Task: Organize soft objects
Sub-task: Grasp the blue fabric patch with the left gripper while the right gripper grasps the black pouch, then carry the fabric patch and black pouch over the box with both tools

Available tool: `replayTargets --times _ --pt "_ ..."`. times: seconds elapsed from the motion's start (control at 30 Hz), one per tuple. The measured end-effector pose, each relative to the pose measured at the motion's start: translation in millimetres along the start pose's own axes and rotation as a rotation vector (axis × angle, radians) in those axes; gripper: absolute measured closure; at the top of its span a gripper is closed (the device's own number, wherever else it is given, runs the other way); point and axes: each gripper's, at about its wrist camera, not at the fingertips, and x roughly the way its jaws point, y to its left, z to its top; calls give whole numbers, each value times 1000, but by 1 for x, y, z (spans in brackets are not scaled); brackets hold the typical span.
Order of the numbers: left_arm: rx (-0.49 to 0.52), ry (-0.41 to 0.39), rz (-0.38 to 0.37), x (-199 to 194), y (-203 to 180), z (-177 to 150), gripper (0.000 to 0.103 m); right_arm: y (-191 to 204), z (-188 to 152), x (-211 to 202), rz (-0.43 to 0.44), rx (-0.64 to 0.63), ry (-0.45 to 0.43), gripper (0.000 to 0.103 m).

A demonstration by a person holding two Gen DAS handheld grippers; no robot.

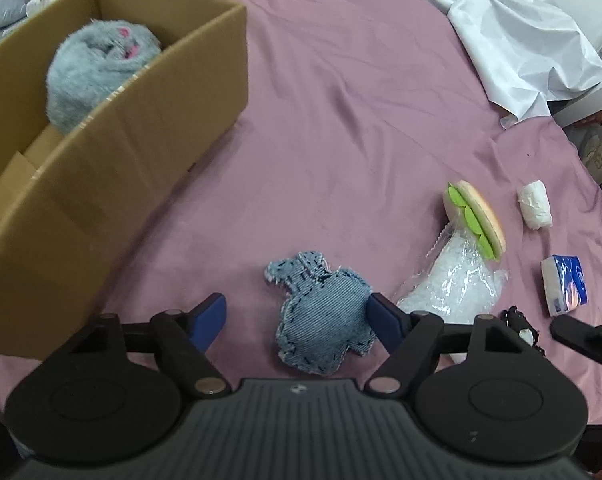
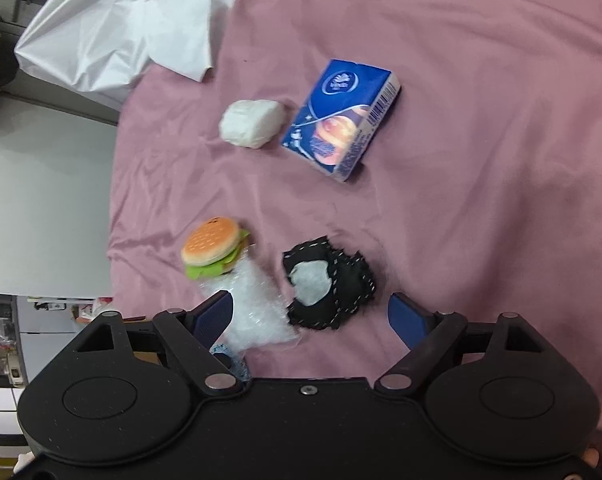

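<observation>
**Q:** Which step is in hand?

**A:** Pick-up, both sides at once. My left claw sits low over the denim plush toy, which lies flat on the pink sheet. The jaws stand apart. The right pad is at the toy's edge, possibly touching; the left pad is clear of it. Nothing is gripped. My right claw hangs over the black stitched plush, jaws wide and empty, both pads clear of the plush.

**Q:** Where do the items go?

**A:** Judging by the task, into the cardboard box at the left. A grey furry plush already lies inside.

**Q:** What remains outside?

**A:** The plush hamburger, a crinkled clear plastic bag beside it, a white wrapped roll and a blue tissue pack.

**Q:** What does the next move call for?

**A:** Centre each toy between the pads, lower until the tips reach the sheet, then close. Caution: the left pad of my right claw overlaps the plastic bag; it may catch the bag together with the plush.
</observation>
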Motion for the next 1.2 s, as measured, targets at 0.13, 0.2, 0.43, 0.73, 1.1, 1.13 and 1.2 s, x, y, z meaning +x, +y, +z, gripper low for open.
replayTargets --times 0.13,0.2,0.43,0.73,1.1,1.13,1.2 --pt "10 1 15 6 -6 1 27 2 4 12 -9 -4 19 21" --pt "11 7 19 9 -8 2 27 4 6 15 -7 -13 20 21" --pt "-9 -3 21 11 -12 3 44 17 3 23 -69 -110 8 27" --pt "-55 28 -2 -4 -1 2 80 32 -3 14 -140 -282 -71 75" --pt "-41 -42 -20 -46 2 -2 83 39 -11 -18 -61 -300 -131 76" --pt "-39 -51 -23 -50 3 -2 83 40 -12 -21 -51 -304 -137 76" --pt "-36 -69 -29 -61 5 -1 83 43 -14 -25 -32 -308 -146 76"
